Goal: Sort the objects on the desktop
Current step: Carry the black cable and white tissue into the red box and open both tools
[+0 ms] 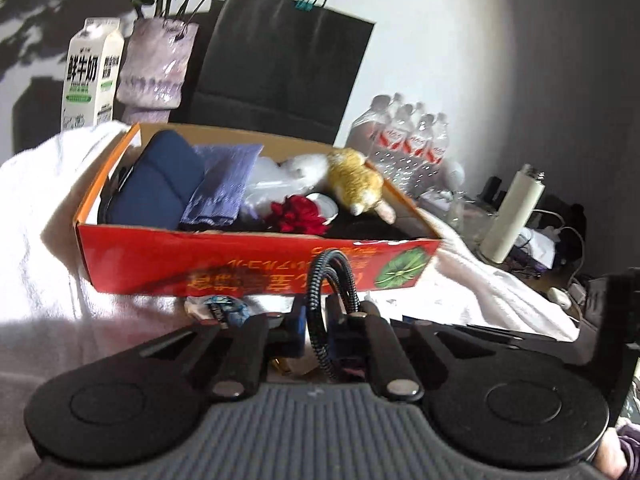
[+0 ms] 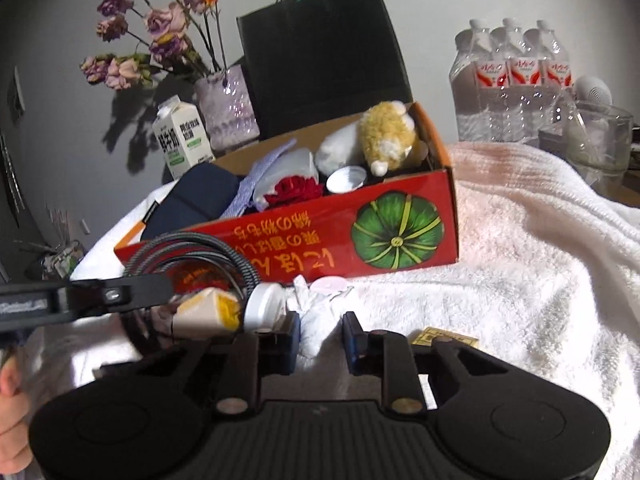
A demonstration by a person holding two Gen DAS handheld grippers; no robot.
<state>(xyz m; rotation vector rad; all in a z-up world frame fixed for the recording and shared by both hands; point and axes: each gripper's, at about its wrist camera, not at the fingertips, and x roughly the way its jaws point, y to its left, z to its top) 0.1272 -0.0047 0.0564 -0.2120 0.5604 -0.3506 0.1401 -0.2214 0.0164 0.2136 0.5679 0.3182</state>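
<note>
The left gripper (image 1: 316, 328) is clamping a looped black braided cable (image 1: 320, 292); the red cardboard box (image 1: 256, 260) is lying at twelve o'clock. The right gripper (image 2: 320, 340) is hanging half-open, empty.

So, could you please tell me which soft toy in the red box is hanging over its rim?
The yellow plush toy, at the box's right end; the white plush beside it lies wholly inside.
</note>
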